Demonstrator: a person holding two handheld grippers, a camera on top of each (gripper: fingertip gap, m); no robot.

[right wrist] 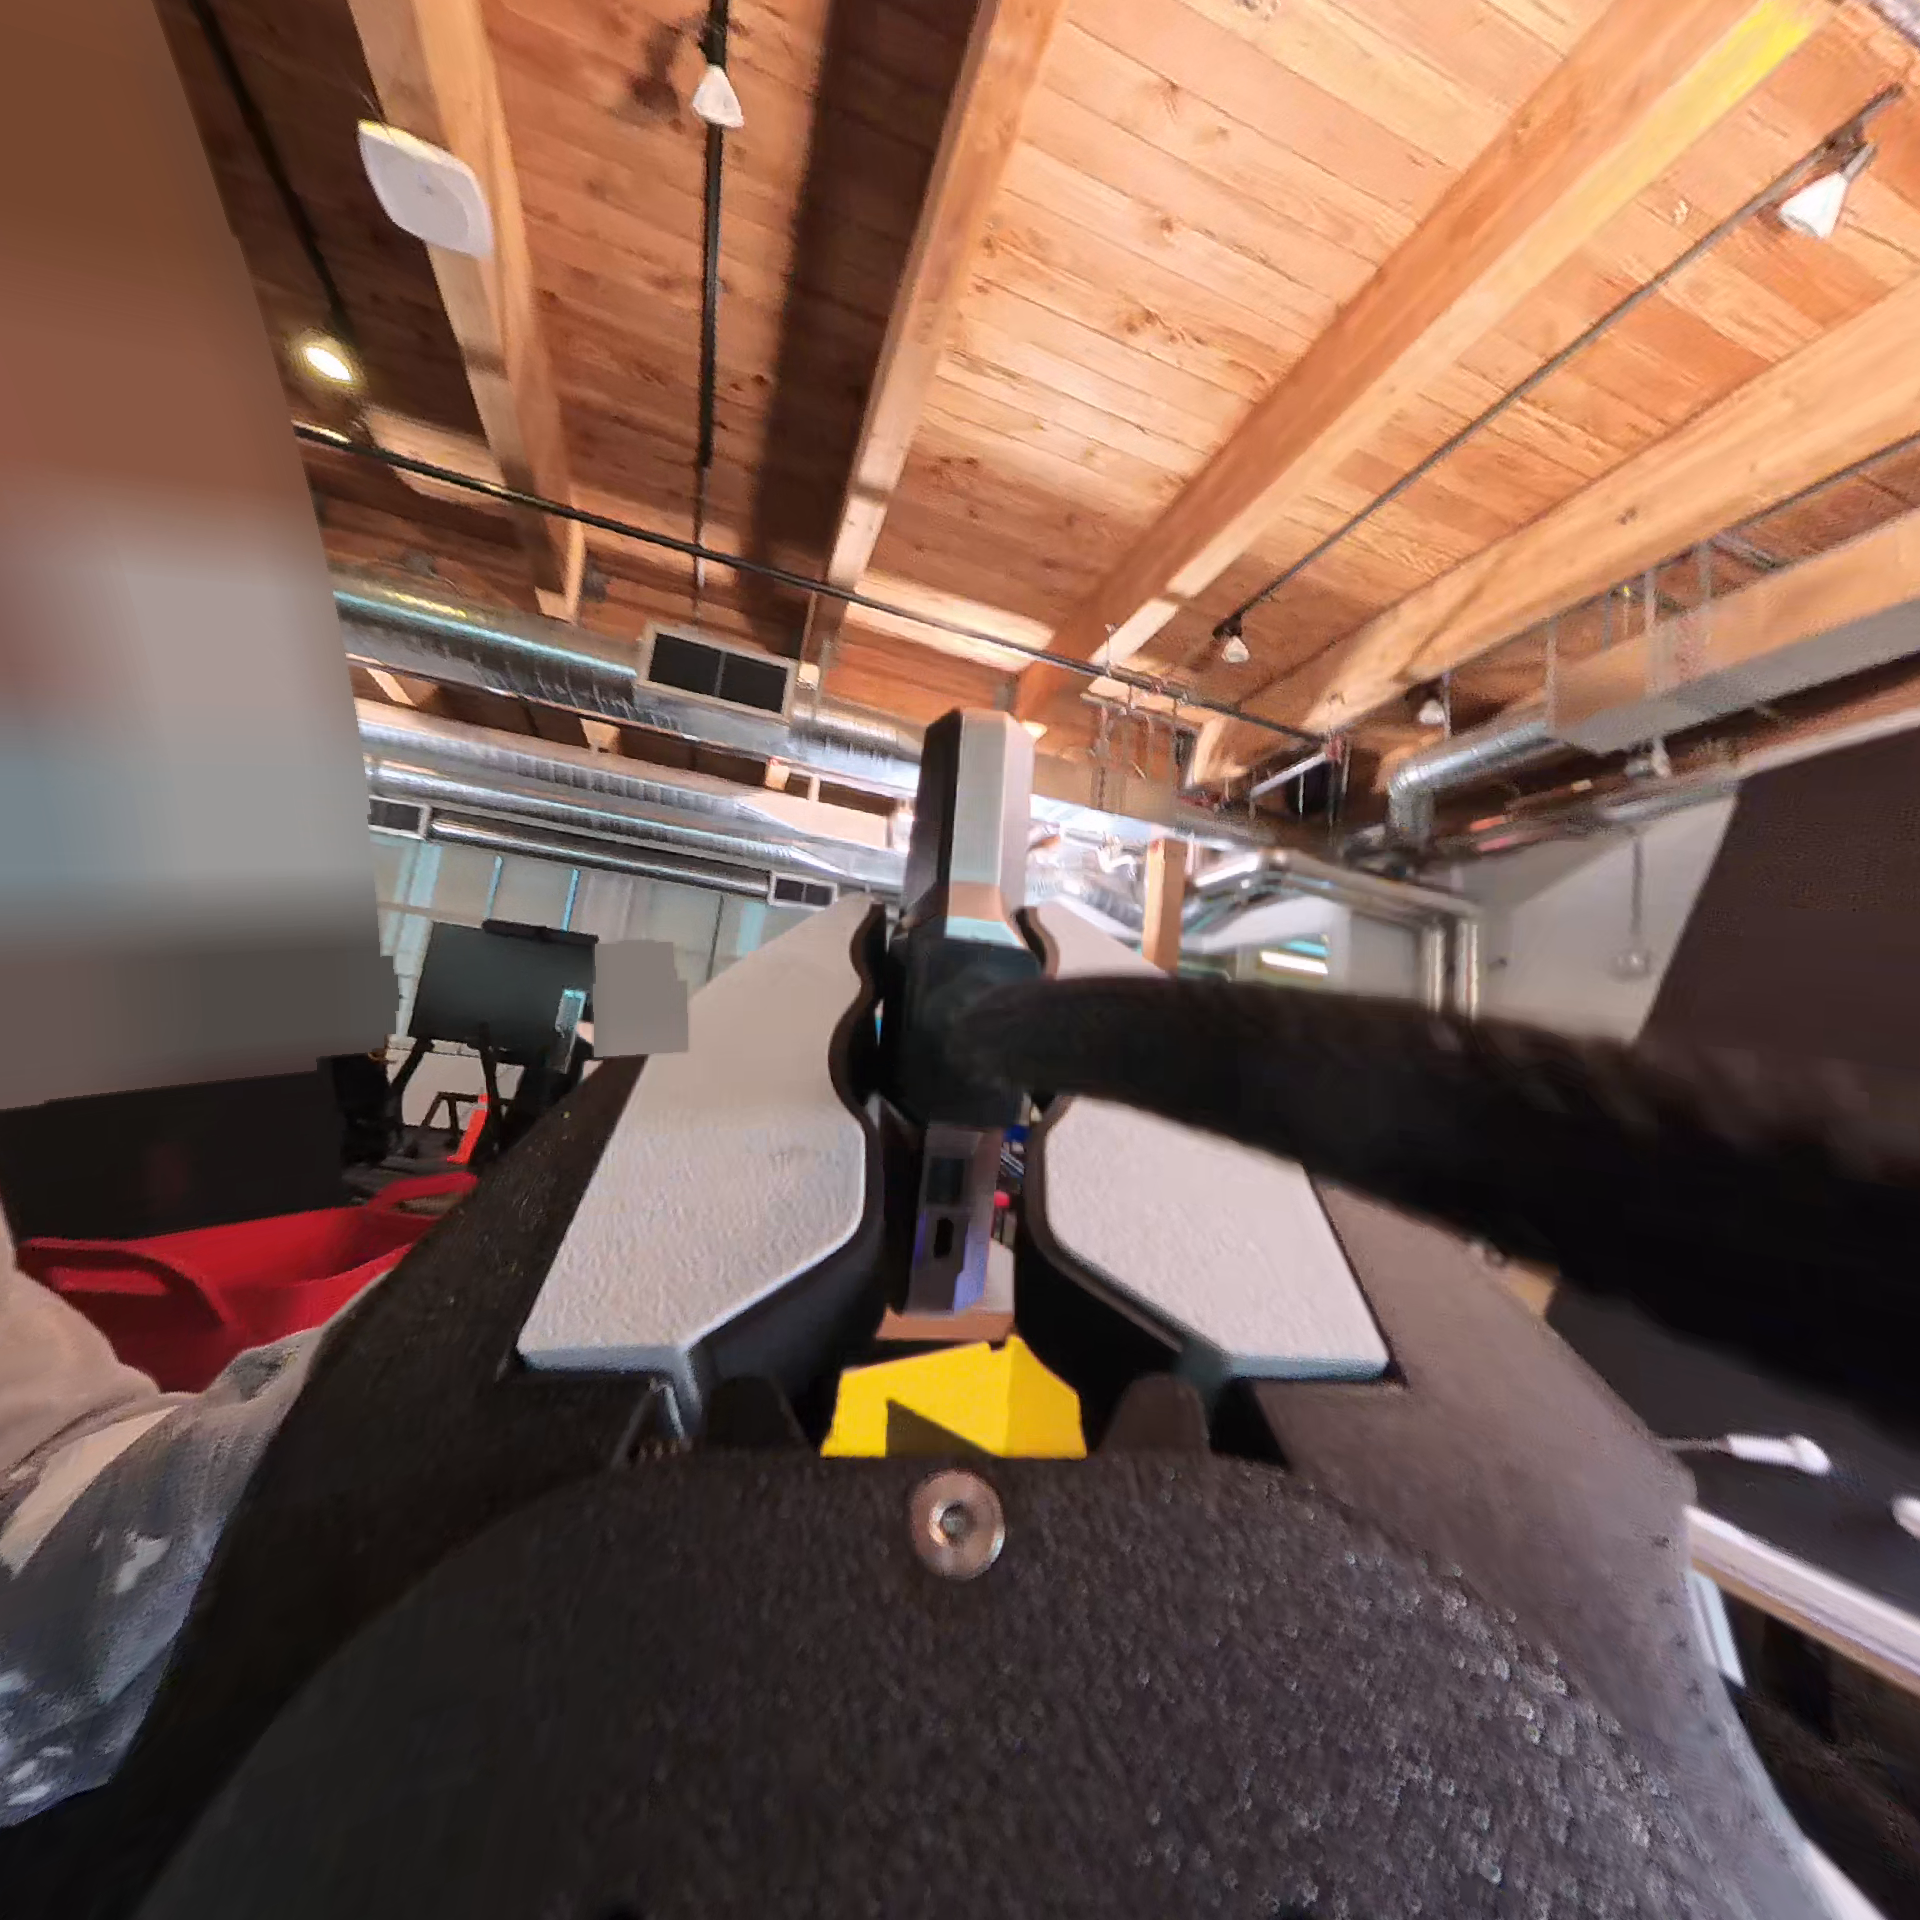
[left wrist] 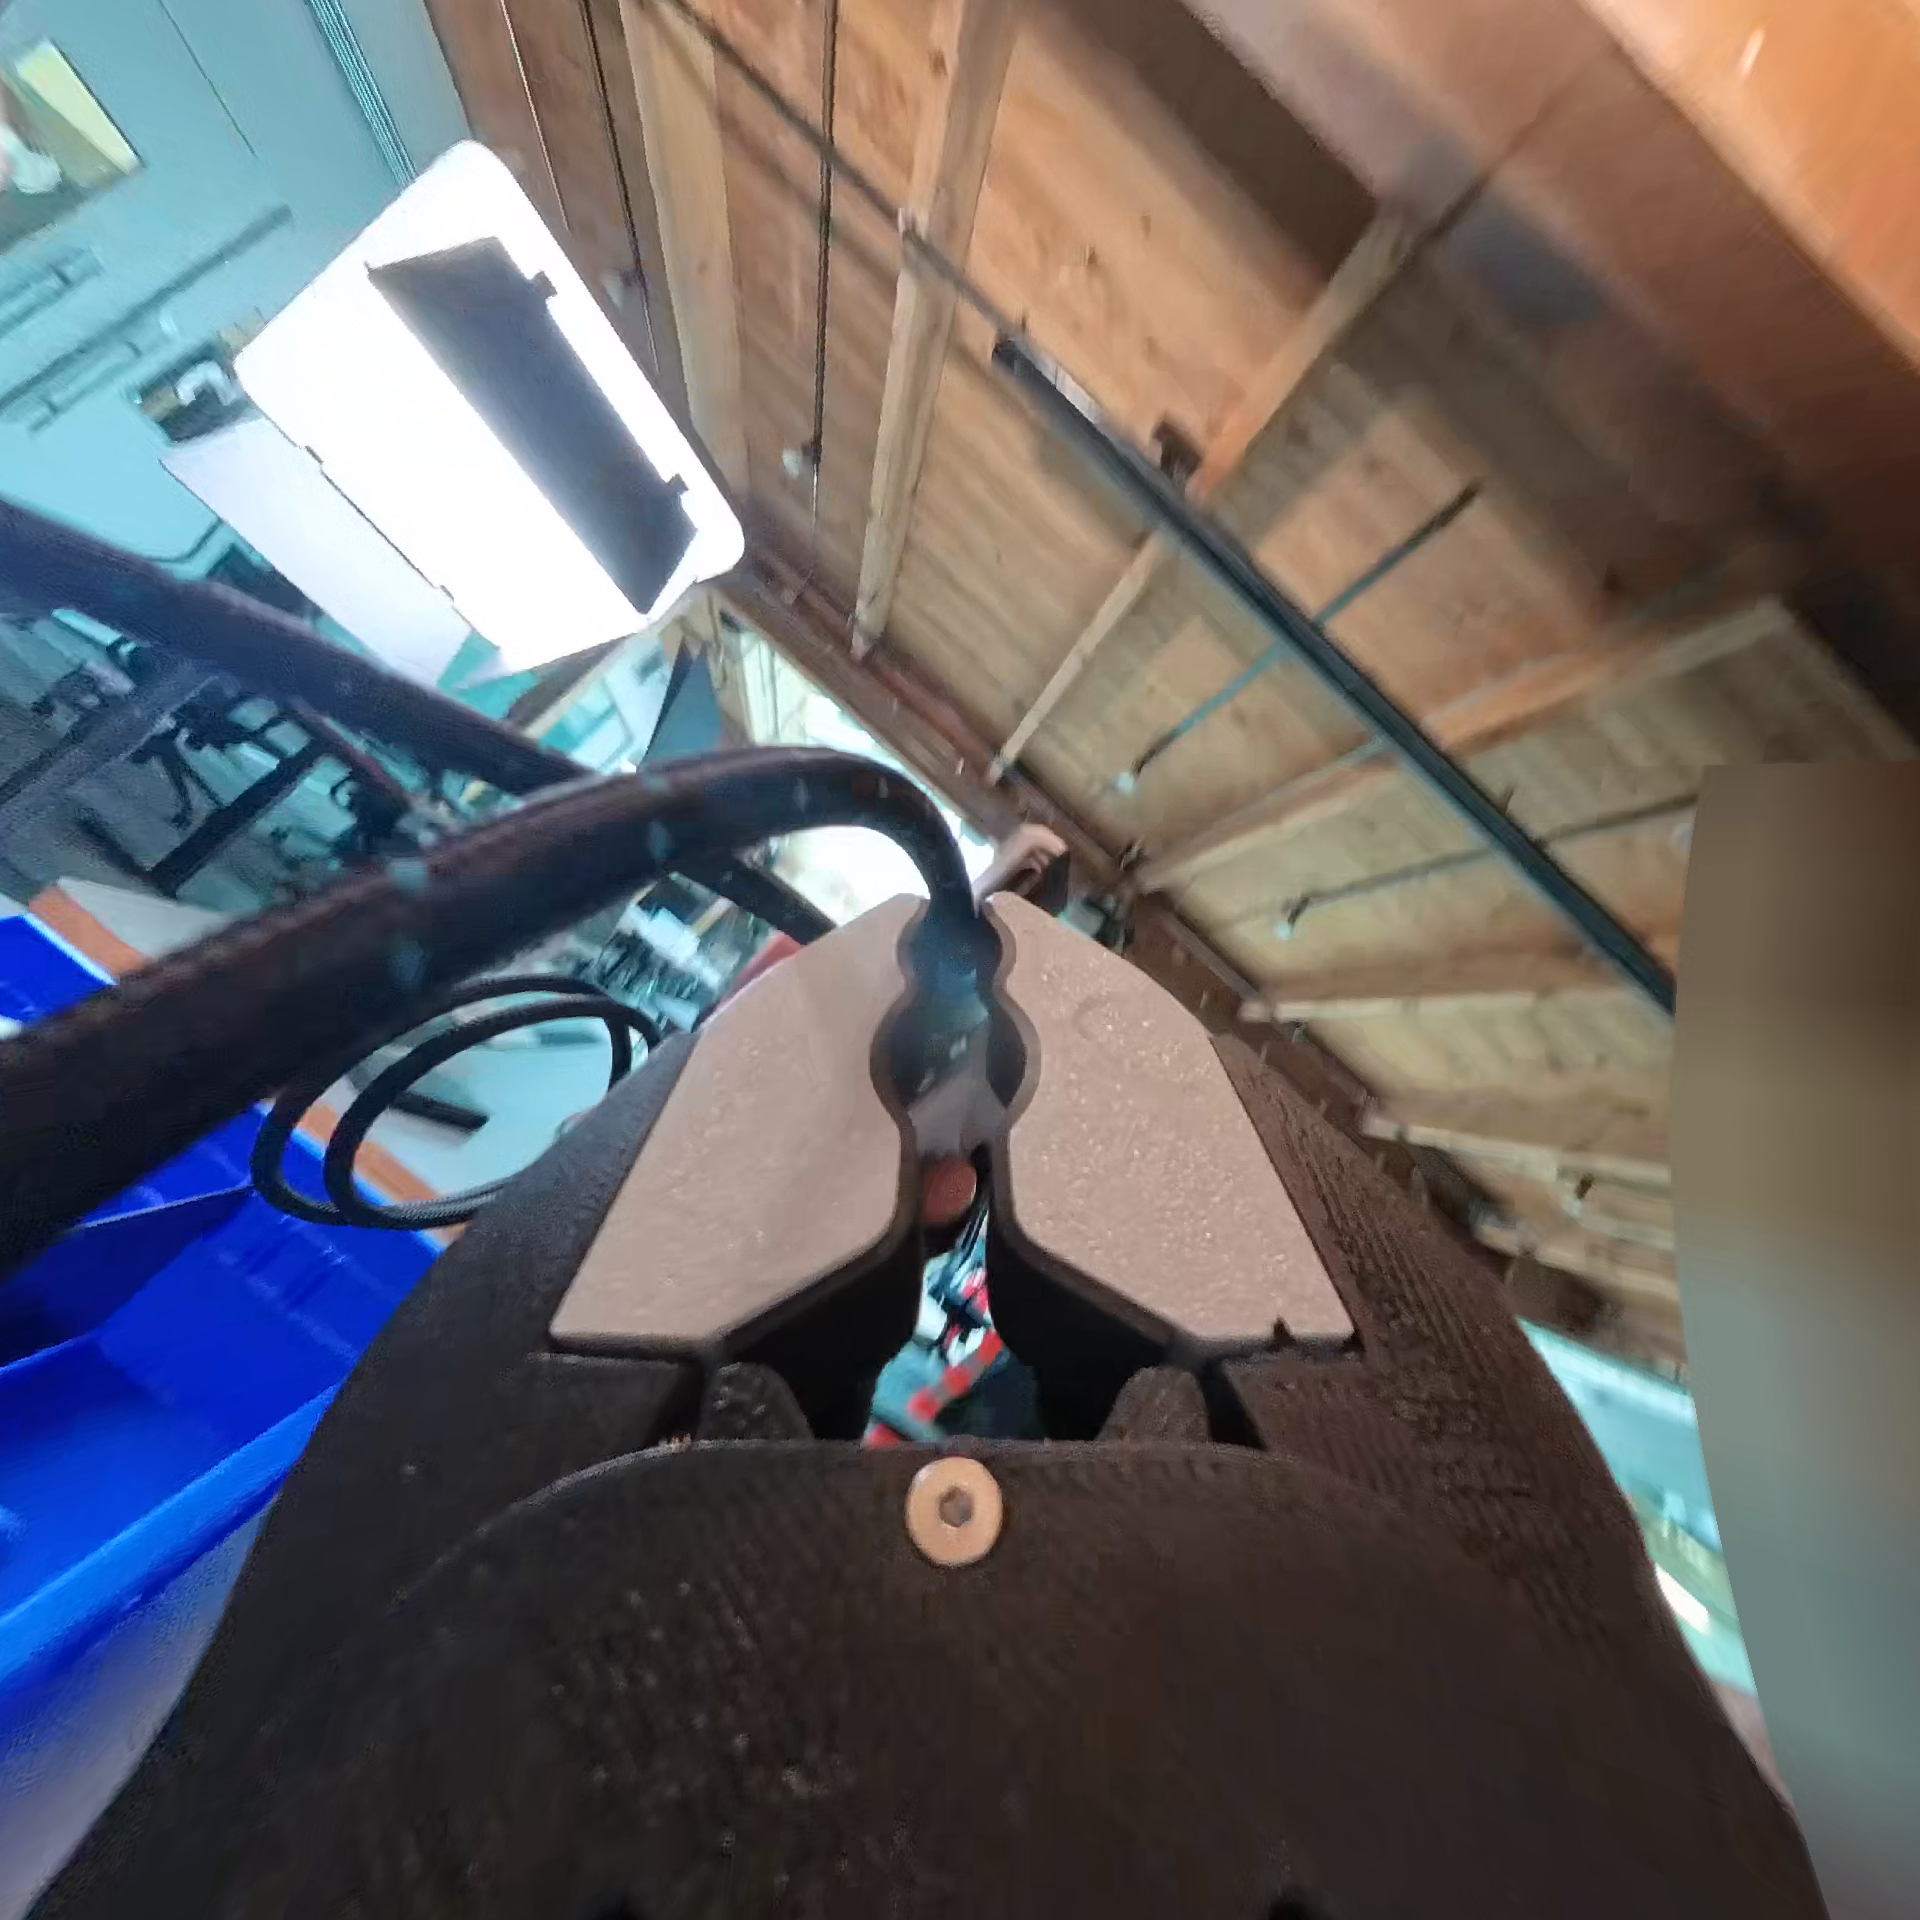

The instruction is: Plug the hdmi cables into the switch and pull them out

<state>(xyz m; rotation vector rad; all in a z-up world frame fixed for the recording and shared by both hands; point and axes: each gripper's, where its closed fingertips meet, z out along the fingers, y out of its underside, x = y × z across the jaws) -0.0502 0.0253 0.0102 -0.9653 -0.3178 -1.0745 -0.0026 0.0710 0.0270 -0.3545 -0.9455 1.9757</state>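
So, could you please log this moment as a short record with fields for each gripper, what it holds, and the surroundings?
left gripper: shut on a black braided cable, pinched between the grey pads
cable path: arcs up out of the grip and runs off to the left
right gripper: shut on the switch, a slim grey and black box held edge-on
plugged in: a second braided cable enters the switch's side and leads right
camera aim: both views tilt up at a wooden ceiling
background: blue bins, red tub
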